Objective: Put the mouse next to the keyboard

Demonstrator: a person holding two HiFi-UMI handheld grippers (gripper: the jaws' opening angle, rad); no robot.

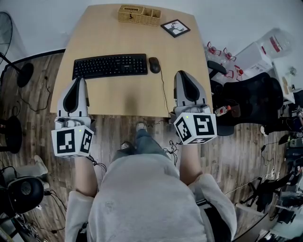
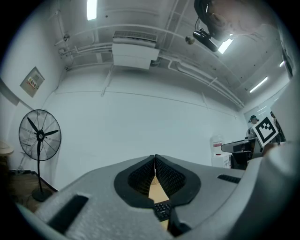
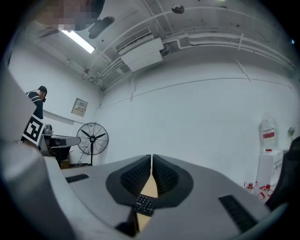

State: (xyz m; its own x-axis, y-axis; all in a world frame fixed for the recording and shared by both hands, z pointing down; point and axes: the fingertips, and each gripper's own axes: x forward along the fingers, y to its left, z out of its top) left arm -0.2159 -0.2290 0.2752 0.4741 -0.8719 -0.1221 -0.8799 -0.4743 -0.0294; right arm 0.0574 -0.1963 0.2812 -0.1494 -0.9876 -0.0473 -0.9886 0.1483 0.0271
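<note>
A black keyboard (image 1: 110,65) lies across the middle of the light wooden table (image 1: 128,101). The black mouse (image 1: 154,64) sits on the table just right of the keyboard's right end, its cable (image 1: 164,94) trailing toward the near edge. My left gripper (image 1: 81,80) hovers over the table's near left part, shut and empty. At the near right, my right gripper (image 1: 181,74) is also shut with nothing in it, a little below and right of the mouse in the head view. Through each gripper's own view only a sliver of keyboard (image 2: 161,209) (image 3: 143,204) shows below the closed jaws.
A wicker basket (image 1: 139,14) and a small picture frame (image 1: 175,28) stand at the table's far edge. A standing fan (image 2: 39,136) is left of the table. An office chair (image 1: 251,101) and clutter crowd the right side. Cables lie on the wooden floor.
</note>
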